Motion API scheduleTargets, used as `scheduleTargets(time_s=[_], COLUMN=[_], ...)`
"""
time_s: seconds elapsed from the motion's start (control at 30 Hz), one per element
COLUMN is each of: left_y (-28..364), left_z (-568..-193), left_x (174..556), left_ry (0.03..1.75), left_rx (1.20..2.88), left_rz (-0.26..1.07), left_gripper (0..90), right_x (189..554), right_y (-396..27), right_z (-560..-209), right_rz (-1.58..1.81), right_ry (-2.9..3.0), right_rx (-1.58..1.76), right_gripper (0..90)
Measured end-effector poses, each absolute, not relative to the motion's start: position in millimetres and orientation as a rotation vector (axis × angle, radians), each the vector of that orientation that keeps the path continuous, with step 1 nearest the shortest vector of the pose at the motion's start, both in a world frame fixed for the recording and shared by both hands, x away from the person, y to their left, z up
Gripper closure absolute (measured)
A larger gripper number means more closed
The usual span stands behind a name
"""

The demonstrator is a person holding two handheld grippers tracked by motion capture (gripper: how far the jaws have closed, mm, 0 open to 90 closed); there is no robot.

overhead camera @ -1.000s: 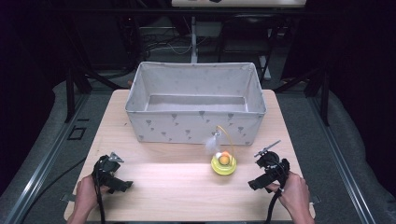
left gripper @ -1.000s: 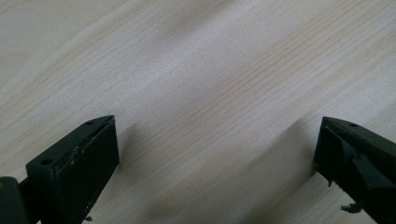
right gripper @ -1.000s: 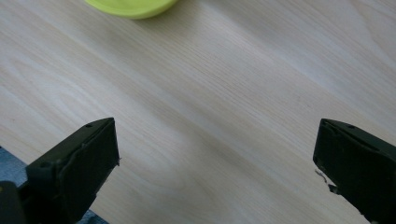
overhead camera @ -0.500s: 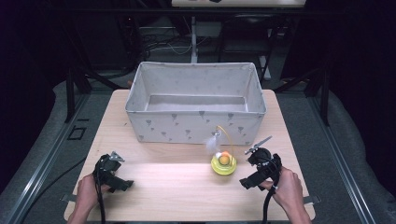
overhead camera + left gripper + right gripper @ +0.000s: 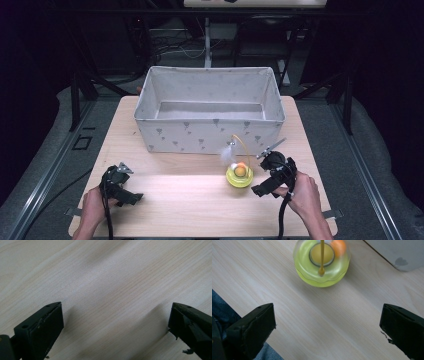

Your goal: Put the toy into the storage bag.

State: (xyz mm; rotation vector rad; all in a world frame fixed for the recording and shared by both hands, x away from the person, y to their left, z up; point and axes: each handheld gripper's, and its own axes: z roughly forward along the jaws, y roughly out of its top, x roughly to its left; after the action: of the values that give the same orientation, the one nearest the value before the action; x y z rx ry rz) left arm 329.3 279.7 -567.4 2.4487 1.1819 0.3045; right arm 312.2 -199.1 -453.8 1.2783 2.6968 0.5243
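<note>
A yellow-green toy [image 5: 239, 176] with an orange ball [image 5: 240, 170] on top and a thin curved wire [image 5: 240, 145] rising from it is sitting on the wooden table [image 5: 190, 200], just in front of the grey fabric box [image 5: 210, 132] and apart from it. The right gripper [image 5: 263, 181] is being held just beside the toy, on its right, jaws spread wide and nothing being grasped; in the right gripper view the toy [image 5: 322, 263] is lying ahead of the jaws. The left gripper [image 5: 131, 192] is being held well apart at the table's near left, jaws likewise released over bare wood [image 5: 112, 290].
</note>
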Motion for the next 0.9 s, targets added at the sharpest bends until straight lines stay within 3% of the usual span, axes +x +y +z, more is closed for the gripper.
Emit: scheduleTargets(time_s=[0.5,0.9], left_y=[279,280], left_z=[-567,-568], left_x=[329,328], left_ry=[1.172,1.178], left_rx=[2.448,2.443], left_rz=[0.304,0.304], left_gripper=[0.0,0.0], right_x=[335,348], right_y=[-176,-165], right_z=[-431,-418], right_rz=[0.501,0.493], right_ry=[2.720,2.722], right_rx=[1.195,1.134], right_gripper=[0.0,16.2])
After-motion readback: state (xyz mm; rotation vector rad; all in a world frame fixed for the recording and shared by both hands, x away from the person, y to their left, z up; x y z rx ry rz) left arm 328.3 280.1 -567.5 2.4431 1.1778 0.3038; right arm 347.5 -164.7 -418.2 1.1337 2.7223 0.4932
